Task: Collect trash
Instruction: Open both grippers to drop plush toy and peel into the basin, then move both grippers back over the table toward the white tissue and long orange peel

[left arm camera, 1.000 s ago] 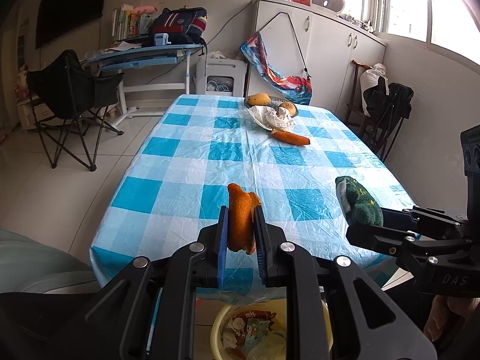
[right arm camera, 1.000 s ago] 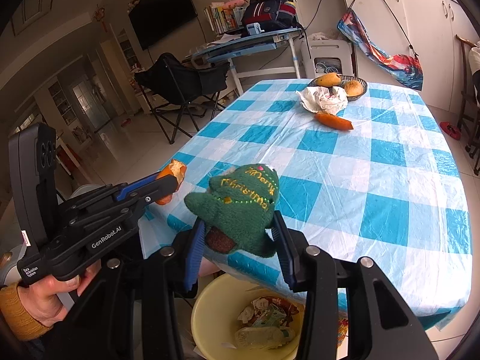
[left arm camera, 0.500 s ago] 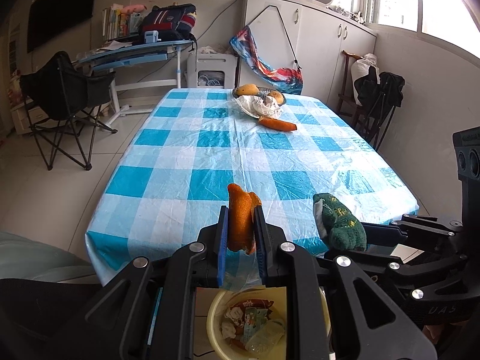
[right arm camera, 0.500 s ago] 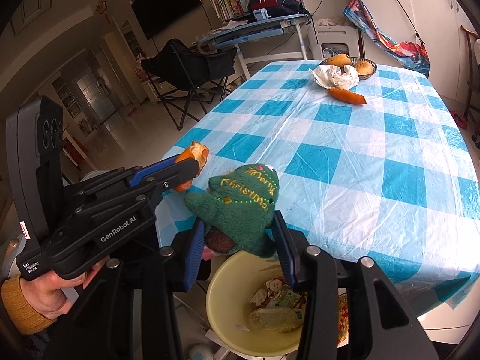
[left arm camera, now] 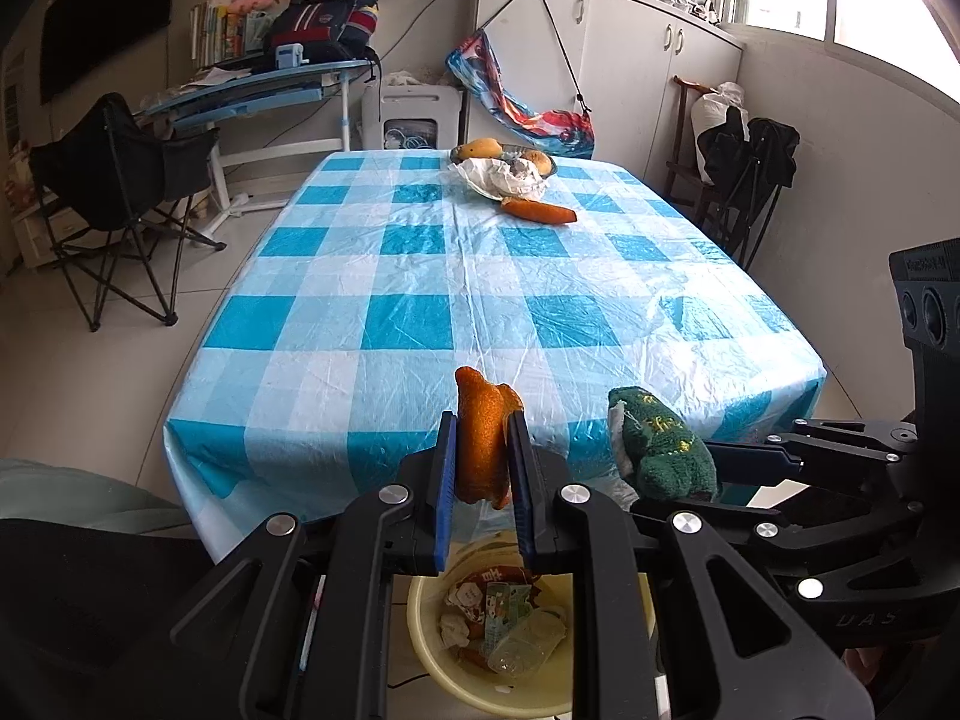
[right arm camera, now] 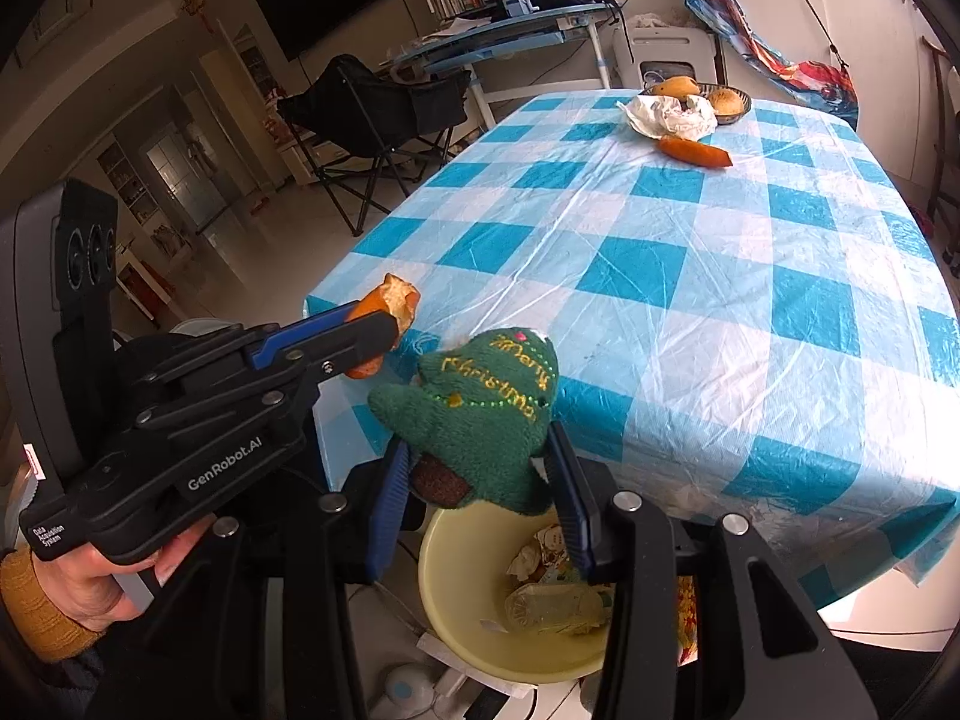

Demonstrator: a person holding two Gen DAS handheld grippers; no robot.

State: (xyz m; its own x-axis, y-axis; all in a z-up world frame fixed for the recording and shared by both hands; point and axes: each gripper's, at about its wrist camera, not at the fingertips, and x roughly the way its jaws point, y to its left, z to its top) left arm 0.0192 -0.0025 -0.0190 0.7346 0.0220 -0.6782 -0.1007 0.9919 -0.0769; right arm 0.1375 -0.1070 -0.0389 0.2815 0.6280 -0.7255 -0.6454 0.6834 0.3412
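My left gripper (left arm camera: 483, 450) is shut on an orange peel (left arm camera: 480, 438), held off the near edge of the table above a yellow trash bin (left arm camera: 432, 654) on the floor. The peel also shows in the right wrist view (right arm camera: 387, 312). My right gripper (right arm camera: 480, 468) is shut on a green plush Christmas tree (right arm camera: 480, 408), just right of the left gripper and over the same bin (right arm camera: 456, 612). The plush also shows in the left wrist view (left arm camera: 657, 444). The bin holds several wrappers and crumpled papers.
The table has a blue-and-white checked cloth (left arm camera: 480, 276). At its far end lie a carrot (left arm camera: 540, 211), crumpled white paper (left arm camera: 501, 177) and a bowl of fruit (left arm camera: 543, 159). A black folding chair (left arm camera: 120, 180) stands left; another chair (left arm camera: 744, 162) stands right.
Both grippers have drawn back from over the table to beyond its near edge, still holding their items. The bin has come fully into view beneath them.
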